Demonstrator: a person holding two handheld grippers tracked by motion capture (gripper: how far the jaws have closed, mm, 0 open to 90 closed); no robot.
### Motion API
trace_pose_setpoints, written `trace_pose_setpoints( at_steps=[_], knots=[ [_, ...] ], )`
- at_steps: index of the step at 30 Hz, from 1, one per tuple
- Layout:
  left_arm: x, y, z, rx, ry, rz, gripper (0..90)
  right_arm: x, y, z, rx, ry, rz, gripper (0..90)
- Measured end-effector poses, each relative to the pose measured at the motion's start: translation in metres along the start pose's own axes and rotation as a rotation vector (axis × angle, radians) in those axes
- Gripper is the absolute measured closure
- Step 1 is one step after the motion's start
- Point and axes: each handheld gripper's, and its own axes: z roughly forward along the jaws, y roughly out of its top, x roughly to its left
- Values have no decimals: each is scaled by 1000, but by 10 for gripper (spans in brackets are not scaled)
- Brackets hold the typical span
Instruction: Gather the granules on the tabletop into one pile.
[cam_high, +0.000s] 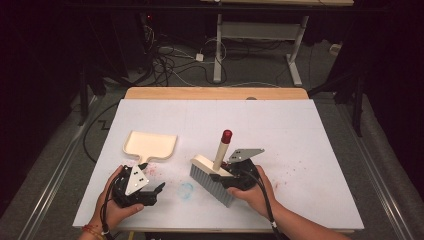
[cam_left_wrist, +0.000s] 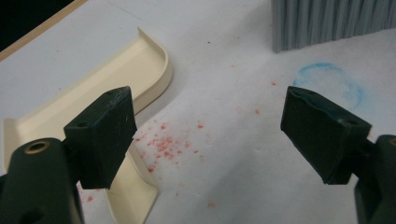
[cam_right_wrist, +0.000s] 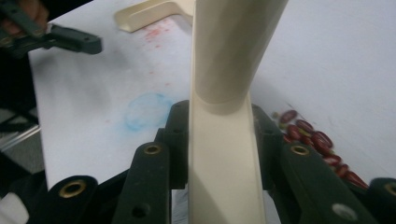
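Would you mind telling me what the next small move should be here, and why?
Probably close the left gripper on the dustpan handle: its jaws stand open beside that handle, gripping nothing, while the right gripper already clamps the brush, and red beans lie beside it, unswept.

You work at a white table (cam_high: 310, 150) with a wooden far edge (cam_high: 215, 93), lit brightly while the room around you lies dark. Beyond it, grey floor (cam_high: 260, 75) carries tangled cables (cam_high: 170, 62) and the white legs of a desk (cam_high: 260, 35). Black stands (cam_high: 357, 100) flank both sides.
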Motion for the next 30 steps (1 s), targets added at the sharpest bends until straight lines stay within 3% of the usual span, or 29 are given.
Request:
trace_pose_setpoints(
  at_steps=[7, 18, 25, 30],
  knots=[
    [-1, 0, 1, 9, -9, 4, 177, -6, -1, -10, -25, -94, 42, 675],
    [-4, 0, 3, 30, -23, 14, 178, -20, -8, -22, -43, -171, 153, 674],
    [-6, 0, 4, 36, -31, 25, 178, -19, -8, -31, -56, -177, 134, 675],
    [-6, 0, 4, 44, -33, 30, 178, -23, -3, -47, -91, -162, 89, 675]
  ],
)
